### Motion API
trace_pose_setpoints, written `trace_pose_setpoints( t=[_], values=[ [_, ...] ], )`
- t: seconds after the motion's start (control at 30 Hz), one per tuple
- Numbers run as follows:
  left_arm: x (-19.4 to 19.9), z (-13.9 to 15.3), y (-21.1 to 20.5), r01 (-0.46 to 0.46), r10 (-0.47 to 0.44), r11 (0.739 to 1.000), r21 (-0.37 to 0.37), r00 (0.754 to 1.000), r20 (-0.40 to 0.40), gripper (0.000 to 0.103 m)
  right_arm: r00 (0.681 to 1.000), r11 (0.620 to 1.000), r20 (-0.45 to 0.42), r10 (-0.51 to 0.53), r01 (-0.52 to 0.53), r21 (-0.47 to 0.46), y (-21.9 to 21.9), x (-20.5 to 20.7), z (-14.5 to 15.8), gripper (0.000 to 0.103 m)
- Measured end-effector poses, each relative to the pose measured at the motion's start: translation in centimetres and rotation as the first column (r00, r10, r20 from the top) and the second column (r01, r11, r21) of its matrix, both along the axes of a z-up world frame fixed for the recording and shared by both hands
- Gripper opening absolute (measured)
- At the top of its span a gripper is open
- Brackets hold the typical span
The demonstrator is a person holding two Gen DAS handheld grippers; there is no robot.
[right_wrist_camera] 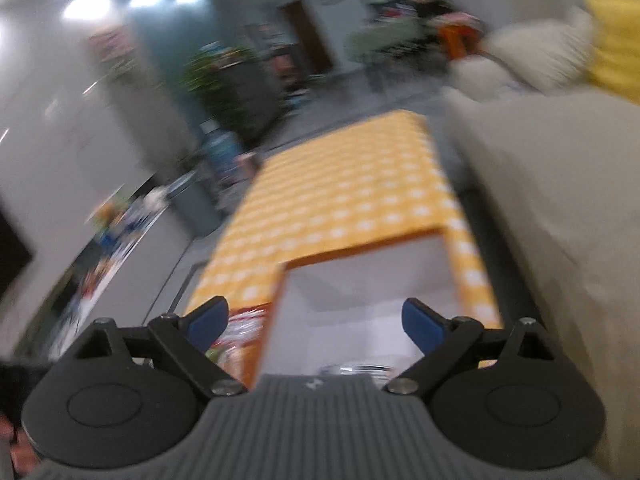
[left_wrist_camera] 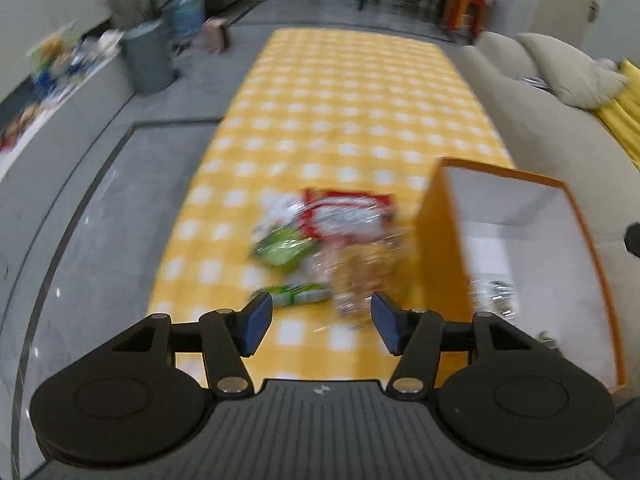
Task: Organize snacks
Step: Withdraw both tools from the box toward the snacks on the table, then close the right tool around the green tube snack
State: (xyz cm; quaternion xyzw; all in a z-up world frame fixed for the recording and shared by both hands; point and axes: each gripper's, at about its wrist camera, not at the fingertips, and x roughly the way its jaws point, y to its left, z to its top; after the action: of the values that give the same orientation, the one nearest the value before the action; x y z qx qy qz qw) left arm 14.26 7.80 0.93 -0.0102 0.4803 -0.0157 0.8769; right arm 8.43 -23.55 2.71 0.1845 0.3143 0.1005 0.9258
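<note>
Both jaws spread, empty; snack pile on worktop, left of box.

Left gripper (left_wrist_camera: 322,322) nearest clear crinkly packet (left_wrist_camera: 362,276): light, slippery film, contents likely fragile; pinch at the seam. Green pouch (left_wrist_camera: 282,246) and red-bordered packet (left_wrist_camera: 346,216) beyond. Right gripper (right_wrist_camera: 316,326) over orange box (left_wrist_camera: 440,240), where a packet (left_wrist_camera: 494,294) lies.

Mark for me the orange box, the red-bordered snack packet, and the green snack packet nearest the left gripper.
orange box (left_wrist_camera: 442,240), left wrist view, on its orange outer side wall.
red-bordered snack packet (left_wrist_camera: 346,216), left wrist view, on its pale middle panel.
green snack packet (left_wrist_camera: 298,294), left wrist view, on its green middle.
</note>
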Motion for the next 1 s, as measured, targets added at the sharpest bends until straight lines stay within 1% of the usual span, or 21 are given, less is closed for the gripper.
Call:
trace_pose_setpoints(
  t=[0.1,0.13,0.2,0.23,0.27,0.3,0.33,0.37,0.4,0.43,0.47,0.53,0.57,0.63,0.67,0.7,0.73,0.77,0.8,0.87,1.0],
  values=[
    [0.5,-1.5,3.7,-0.084,0.083,0.996,-0.03,0.996,-0.024,0.067,0.989,0.983,0.019,0.146,-0.143,-0.113,5.0,0.7,0.6,0.088],
    [0.7,-2.0,4.7,-0.109,0.108,0.993,-0.036,0.994,-0.032,0.067,0.984,0.974,0.017,0.179,-0.175,-0.146,6.5,1.0,0.7,0.086],
    [0.8,-2.8,6.9,-0.151,0.149,0.987,-0.059,0.988,-0.045,0.067,0.966,0.949,0.021,0.259,-0.251,-0.19,9.4,1.6,0.6,0.086],
    [1.0,-3.3,8.0,-0.172,0.168,0.982,-0.08,0.984,-0.052,0.067,0.944,0.924,0.02,0.33,-0.319,-0.211,10.9,1.8,0.4,0.086],
    [0.5,-3.5,9.5,-0.19,0.185,0.977,-0.101,0.981,-0.055,0.067,0.915,0.894,0.012,0.404,-0.392,-0.218,12.3,2.1,0.1,0.086],
    [0.6,-3.9,10.6,-0.211,0.205,0.97,-0.123,0.977,-0.06,0.067,0.888,0.867,0.007,0.46,-0.447,-0.218,13.4,2.2,-0.3,0.086],
    [0.3,-4.1,11.6,-0.229,0.222,0.963,-0.143,0.973,-0.064,0.067,0.86,0.84,0.024,0.509,-0.491,-0.232,14.6,2.3,-0.7,0.086],
    [0.6,-4.5,12.6,-0.245,0.237,0.956,-0.161,0.969,-0.068,0.067,0.827,0.802,0.061,0.559,-0.521,-0.292,16.0,2.0,-1.0,0.089],
    [0.7,-5.0,13.3,-0.253,0.244,0.952,-0.173,0.967,-0.072,0.067,0.793,0.75,0.048,0.608,-0.553,-0.363,17.5,2.2,-1.4,0.092],
    [0.8,-5.4,14.0,-0.258,0.247,0.949,-0.183,0.966,-0.077,0.067,0.762,0.689,-0.01,0.647,-0.59,-0.42,19.2,2.8,-2.0,0.097],
    [0.7,-5.7,14.7,-0.26,0.248,0.947,-0.191,0.965,-0.082,0.067,0.74,0.629,-0.07,0.668,-0.613,-0.477,21.0,3.4,-2.7,0.097],
    [0.8,-6.5,15.7,-0.26,0.245,0.944,-0.206,0.965,-0.096,0.067,0.716,0.524,-0.142,0.684,-0.617,-0.587,24.1,4.4,-4.3,0.097],
    [0.9,-6.9,16.2,-0.264,0.246,0.941,-0.211,0.963,-0.107,0.067,0.686,0.453,-0.207,0.698,-0.646,-0.614,25.6,5.2,-5.4,0.093],
    [1.3,-7.7,17.0,-0.277,0.254,0.935,-0.22,0.959,-0.127,0.067,0.609,0.335,-0.303,0.733,-0.711,-0.618,27.7,6.5,-7.5,0.082],
    [1.4,-8.1,17.4,-0.283,0.257,0.932,-0.225,0.957,-0.136,0.067,0.576,0.289,-0.335,0.746,-0.732,-0.617,28.6,7.2,-8.5,0.082],
    [1.5,-8.4,17.7,-0.286,0.259,0.93,-0.229,0.955,-0.142,0.067,0.553,0.255,-0.361,0.751,-0.747,-0.614,29.1,7.9,-9.3,0.082],
    [1.5,-8.6,17.9,-0.288,0.259,0.929,-0.233,0.954,-0.148,0.067,0.526,0.222,-0.391,0.755,-0.766,-0.603,29.7,8.7,-10.3,0.079],
    [1.7,-8.9,18.1,-0.289,0.258,0.928,-0.235,0.954,-0.155,0.067,0.508,0.204,-0.412,0.756,-0.782,-0.59,30.0,9.6,-11.0,0.077],
    [1.7,-9.1,18.2,-0.288,0.256,0.928,-0.236,0.954,-0.159,0.067,0.494,0.194,-0.433,0.754,-0.797,-0.572,30.4,10.3,-11.8,0.075],
    [1.9,-9.4,18.6,-0.286,0.252,0.928,-0.239,0.954,-0.164,0.067,0.475,0.185,-0.468,0.746,-0.822,-0.539,31.3,11.8,-13.1,0.071],
    [2.3,-10.0,19.2,-0.29,0.25,0.925,-0.247,0.952,-0.179,0.067,0.43,0.157,-0.511,0.745,-0.857,-0.491,32.3,13.5,-14.4,0.068]
  ],
)
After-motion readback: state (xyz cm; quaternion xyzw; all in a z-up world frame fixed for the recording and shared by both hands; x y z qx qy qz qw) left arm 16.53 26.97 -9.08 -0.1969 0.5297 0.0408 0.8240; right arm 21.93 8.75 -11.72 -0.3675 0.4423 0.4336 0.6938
